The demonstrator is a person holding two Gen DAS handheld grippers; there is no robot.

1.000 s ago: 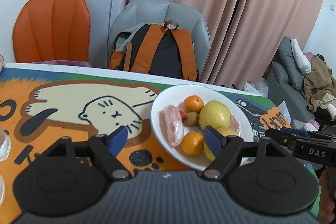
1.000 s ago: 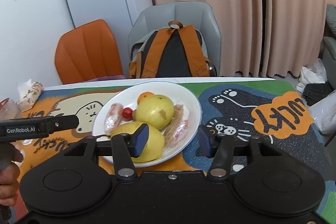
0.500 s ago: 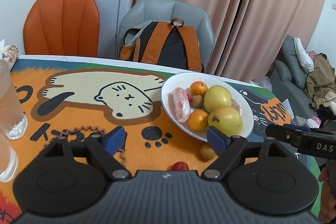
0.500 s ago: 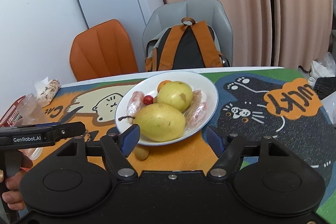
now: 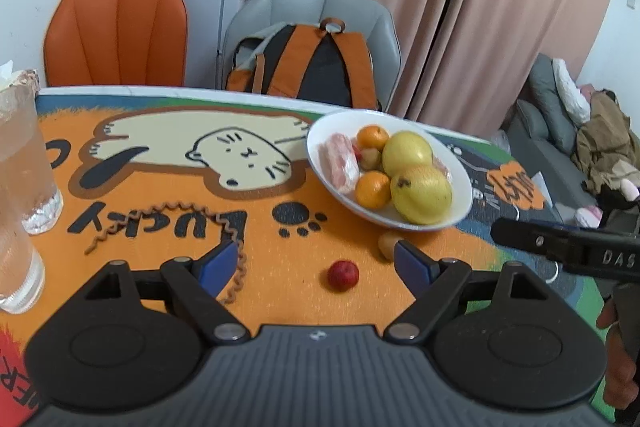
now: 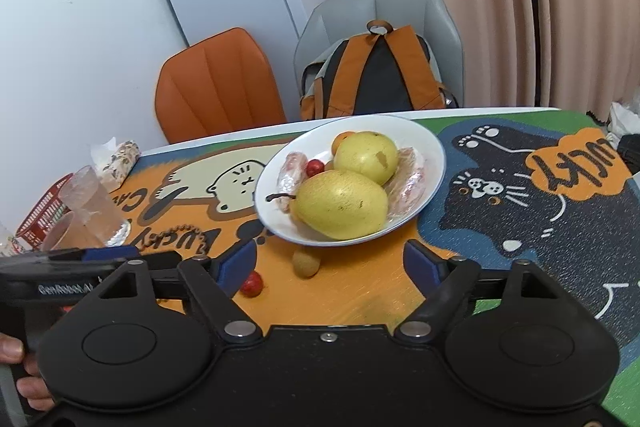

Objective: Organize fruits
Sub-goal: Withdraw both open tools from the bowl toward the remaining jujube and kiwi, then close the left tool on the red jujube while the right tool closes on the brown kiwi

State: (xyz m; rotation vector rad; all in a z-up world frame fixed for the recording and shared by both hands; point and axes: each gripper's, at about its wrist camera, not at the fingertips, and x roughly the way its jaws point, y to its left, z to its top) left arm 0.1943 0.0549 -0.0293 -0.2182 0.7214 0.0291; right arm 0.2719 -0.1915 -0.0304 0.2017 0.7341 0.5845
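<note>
Both grippers are hovering spread and empty before the white bowl (image 5: 460, 183); the right gripper (image 6: 330, 263) has just been widening. A small red fruit (image 5: 343, 275) is lying loose on the mat, straight ahead of the left gripper (image 5: 316, 265), the nearer one.

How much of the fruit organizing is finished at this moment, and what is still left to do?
Mostly done: the white bowl holds two pears, oranges and wrapped pieces. Nothing is in hand: the left gripper is open and empty, and the right gripper, whose jaws have just been opening, is empty too. Left: a small red fruit and a small tan fruit lie on the mat beside the bowl.
</note>
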